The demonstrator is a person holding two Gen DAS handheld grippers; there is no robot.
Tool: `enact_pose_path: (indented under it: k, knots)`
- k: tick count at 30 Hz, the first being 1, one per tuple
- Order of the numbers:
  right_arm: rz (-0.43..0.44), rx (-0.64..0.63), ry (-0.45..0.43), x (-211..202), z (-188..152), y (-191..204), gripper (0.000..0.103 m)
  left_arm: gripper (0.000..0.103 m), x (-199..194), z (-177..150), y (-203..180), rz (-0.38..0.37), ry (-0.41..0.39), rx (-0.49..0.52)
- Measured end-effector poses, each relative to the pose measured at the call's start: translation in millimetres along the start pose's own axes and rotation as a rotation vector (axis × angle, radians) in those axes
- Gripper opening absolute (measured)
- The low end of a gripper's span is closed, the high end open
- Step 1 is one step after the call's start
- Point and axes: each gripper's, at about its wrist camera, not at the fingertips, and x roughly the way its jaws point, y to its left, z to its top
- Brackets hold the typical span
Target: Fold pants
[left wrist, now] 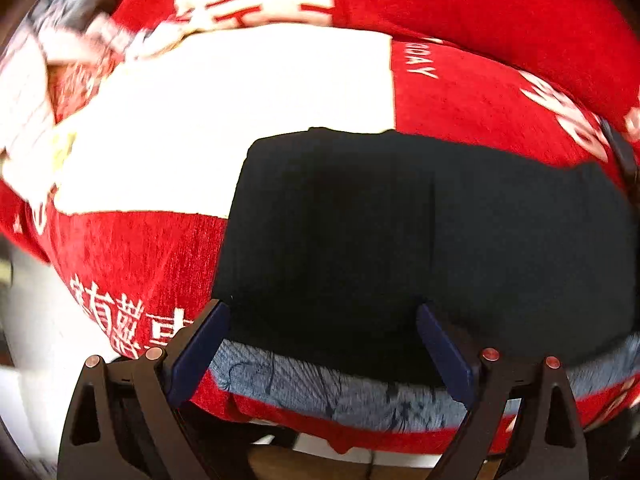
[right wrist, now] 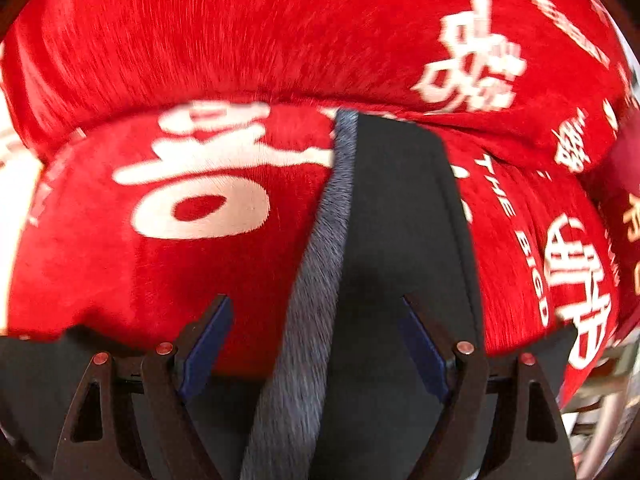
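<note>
Two tongs, left [left wrist: 322,320] & right [right wrist: 316,316], agape; one pants [left wrist: 400,248], probably folded.

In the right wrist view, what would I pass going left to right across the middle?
Red printed cover → grey fuzzy strip → dark pants → more red cover with white lettering.

Brightly and evenly lit, colours saturated. Strong fisheye bending in both views, with dark vignette at the corners. Blown out to featureless white on the pale panel [left wrist: 224,120] of the red cover [left wrist: 480,112]. Crushed to near-black on the pants [left wrist: 400,240], folds barely readable. Motion-smeared across the right wrist view, lettering streaked; smeared too at the left wrist view's upper left corner.
</note>
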Motion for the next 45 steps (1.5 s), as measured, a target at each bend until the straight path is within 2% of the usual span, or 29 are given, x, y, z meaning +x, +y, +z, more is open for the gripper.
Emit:
enact_pose_path:
  k: [2, 4, 5, 6, 7, 8, 9, 10, 13, 15, 18, 21, 22, 25, 27, 30, 32, 35, 36, 38, 39, 42, 44, 45]
  knots:
    - [-0.035, -0.026, 0.059, 20.6, 3.4, -1.9, 0.086, 0.095, 0.5, 8.3, -10.2, -0.028, 0.014, -0.004]
    - [0.033, 0.008, 0.043, 24.2, 2.0, -15.5, 0.086, 0.095, -3.8, 11.9, -34.1, -0.06, 0.009, 0.052]
    - [0.055, 0.03, 0.048, 24.7, 1.0, -23.8, 0.078, 0.095, -7.5, 12.4, -48.7, -0.073, 0.003, 0.089]
    - [0.074, 0.043, 0.051, 24.3, -1.0, -32.0, 0.068, 0.095, -10.3, 12.0, -65.6, -0.089, -0.001, 0.132]
    - [0.092, 0.051, 0.039, 20.9, -3.7, -40.5, 0.042, 0.095, -12.9, 10.8, -83.3, -0.107, -0.006, 0.178]
    - [0.124, 0.065, 0.029, 16.2, -6.5, -49.4, 0.022, 0.095, -15.3, 8.3, -103.2, -0.127, -0.011, 0.23]
    - [0.171, 0.09, 0.012, 9.9, -10.1, -59.2, 0.014, 0.095, -15.9, 5.9, -116.3, -0.14, -0.012, 0.265]
    - [0.177, 0.116, -0.012, 1.4, -16.2, -69.8, 0.007, 0.095, -15.2, 3.0, -127.5, -0.142, -0.01, 0.294]
    - [0.14, 0.204, -0.143, -36.9, -41.1, -103.2, 0.007, 0.095, -8.7, -6.0, -133.8, -0.106, -0.006, 0.319]
    - [0.147, 0.28, -0.221, -62.6, -71.8, -129.8, 0.007, 0.095, -3.5, -5.0, -123.4, -0.11, 0.0, 0.292]
    - [0.144, 0.356, -0.278, -82.1, -112.5, -156.9, 0.007, 0.097, -7.6, -7.0, -94.5, -0.113, 0.0, 0.256]
    - [0.112, 0.41, -0.282, -84.8, -154.3, -180.8, 0.007, 0.1, -11.7, -12.5, -61.9, -0.12, 0.004, 0.208]
    - [0.099, 0.424, -0.277, -82.5, -167.7, -188.7, 0.007, 0.1, -12.7, -14.2, -47.9, -0.092, -0.005, 0.178]
    - [0.064, 0.446, -0.224, -65.4, -197.6, -212.1, 0.007, 0.1, -9.6, -16.4, -12.3, -0.101, -0.005, 0.099]
    - [0.04, 0.467, -0.172, -48.6, -214.0, -227.0, 0.007, 0.1, -6.6, -18.6, 10.9, -0.063, 0.003, 0.046]
    - [0.072, 0.529, -0.138, -37.5, -235.0, -244.4, 0.007, 0.1, -0.3, -17.7, 42.2, -0.034, 0.037, -0.045]
    - [0.112, 0.553, -0.139, -35.8, -240.7, -251.5, 0.007, 0.1, -2.6, -12.8, 46.6, -0.039, 0.04, -0.082]
    - [0.183, 0.6, -0.139, -33.9, -245.2, -261.1, 0.011, 0.1, -19.0, -7.0, 19.2, -0.075, 0.006, -0.033]
    - [0.183, 0.63, -0.146, -35.9, -249.6, -264.7, 0.014, 0.1, -26.4, -7.5, 4.6, -0.097, -0.008, 0.009]
    - [0.153, 0.682, -0.156, -40.8, -257.0, -272.1, 0.029, 0.1, -41.8, -14.8, -31.9, -0.14, -0.043, 0.116]
    - [0.152, 0.688, -0.167, -43.9, -258.3, -271.8, 0.031, 0.1, -46.3, -20.0, -48.0, -0.153, -0.048, 0.158]
    - [0.171, 0.583, -0.209, -55.3, -250.5, -244.1, 0.04, 0.1, -47.4, -38.1, -95.4, -0.187, -0.02, 0.288]
    - [0.192, 0.433, -0.231, -59.7, -238.6, -201.6, 0.066, 0.1, -41.4, -49.4, -115.6, -0.135, -0.026, 0.353]
    - [0.192, 0.319, -0.247, -63.1, -233.4, -169.6, 0.071, 0.1, -36.2, -53.1, -119.2, -0.106, -0.02, 0.367]
